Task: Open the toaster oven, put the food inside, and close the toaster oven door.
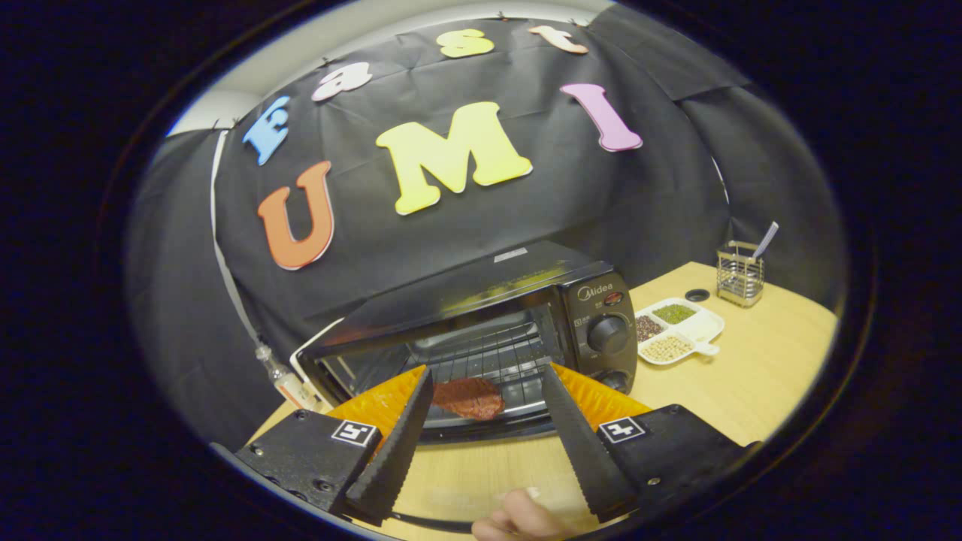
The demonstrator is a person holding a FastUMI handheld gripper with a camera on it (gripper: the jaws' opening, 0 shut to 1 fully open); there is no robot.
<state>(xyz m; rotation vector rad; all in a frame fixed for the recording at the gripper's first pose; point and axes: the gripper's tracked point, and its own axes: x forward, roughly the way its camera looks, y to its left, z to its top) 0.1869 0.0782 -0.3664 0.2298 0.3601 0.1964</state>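
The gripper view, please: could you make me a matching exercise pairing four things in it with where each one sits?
Things:
1. piece of meat
2. divided dish
3. wire holder
4. gripper

Places:
A. far corner of the table, beyond the divided dish
B. on the rack inside the open toaster oven, between the fingertips
C. open, just in front of the oven
D. on the table beside the oven's knobs

Pairs: 1-B, 2-D, 3-A, 4-C
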